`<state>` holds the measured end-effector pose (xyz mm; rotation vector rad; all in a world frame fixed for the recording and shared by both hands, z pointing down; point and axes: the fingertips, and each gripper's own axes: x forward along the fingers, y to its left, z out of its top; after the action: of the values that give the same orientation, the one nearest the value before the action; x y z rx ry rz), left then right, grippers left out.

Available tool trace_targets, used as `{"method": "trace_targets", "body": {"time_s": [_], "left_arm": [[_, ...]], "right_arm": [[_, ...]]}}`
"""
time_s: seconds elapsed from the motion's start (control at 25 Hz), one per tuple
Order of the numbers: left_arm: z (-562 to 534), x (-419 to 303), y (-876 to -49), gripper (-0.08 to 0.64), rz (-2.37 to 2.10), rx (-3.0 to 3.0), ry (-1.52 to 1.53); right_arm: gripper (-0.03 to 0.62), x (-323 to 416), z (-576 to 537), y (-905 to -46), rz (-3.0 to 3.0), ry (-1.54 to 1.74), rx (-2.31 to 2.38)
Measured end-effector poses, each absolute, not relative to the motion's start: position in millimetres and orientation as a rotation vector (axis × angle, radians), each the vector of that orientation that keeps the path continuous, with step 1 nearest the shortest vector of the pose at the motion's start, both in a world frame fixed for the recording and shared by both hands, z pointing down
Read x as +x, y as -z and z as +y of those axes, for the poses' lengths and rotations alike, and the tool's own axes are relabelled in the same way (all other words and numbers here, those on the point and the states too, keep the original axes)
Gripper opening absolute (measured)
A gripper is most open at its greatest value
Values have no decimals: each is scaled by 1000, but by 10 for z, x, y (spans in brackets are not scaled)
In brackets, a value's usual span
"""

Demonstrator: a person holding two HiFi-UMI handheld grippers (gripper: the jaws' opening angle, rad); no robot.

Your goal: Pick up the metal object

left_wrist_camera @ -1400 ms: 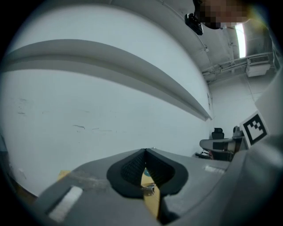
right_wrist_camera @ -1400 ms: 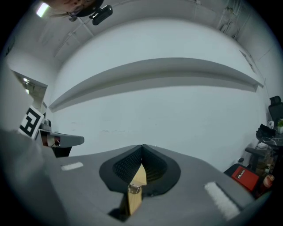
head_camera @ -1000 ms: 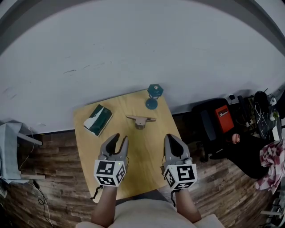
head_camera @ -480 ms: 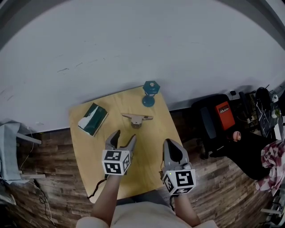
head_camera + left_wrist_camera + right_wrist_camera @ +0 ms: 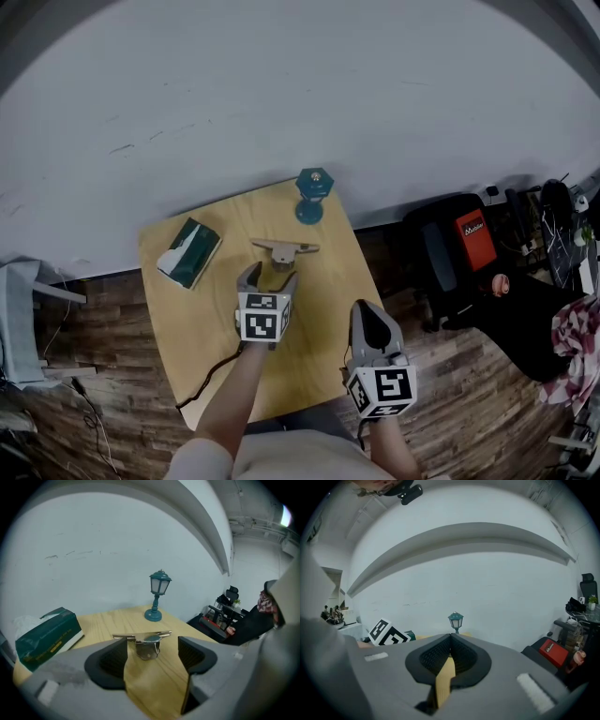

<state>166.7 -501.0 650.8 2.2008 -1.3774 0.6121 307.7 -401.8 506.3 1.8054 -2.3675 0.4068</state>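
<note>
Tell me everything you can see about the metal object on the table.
The metal object is silvery: a thin flat bar lying level across a short rounded base. It stands on the wooden table, between the teal lamp and the left gripper, whose jaws have just been opening; they stand wide, the object just beyond their tips, untouched.

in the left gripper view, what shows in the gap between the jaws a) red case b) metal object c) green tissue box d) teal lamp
B: the metal object shows in the gap of the left gripper, whose jaws have just been opening and do not touch it; the lamp stands farther back, the tissue box off to the left.
</note>
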Motion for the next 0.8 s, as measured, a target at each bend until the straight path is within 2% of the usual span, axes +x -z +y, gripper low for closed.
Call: {"method": "trace_targets", "body": {"time_s": [0.8], "left_arm": [[-5393,1811,-7071,360,-1425,2080,-742]], "right_arm": [[2,3302,-4021,-5229,-2296,-434,1799]]}}
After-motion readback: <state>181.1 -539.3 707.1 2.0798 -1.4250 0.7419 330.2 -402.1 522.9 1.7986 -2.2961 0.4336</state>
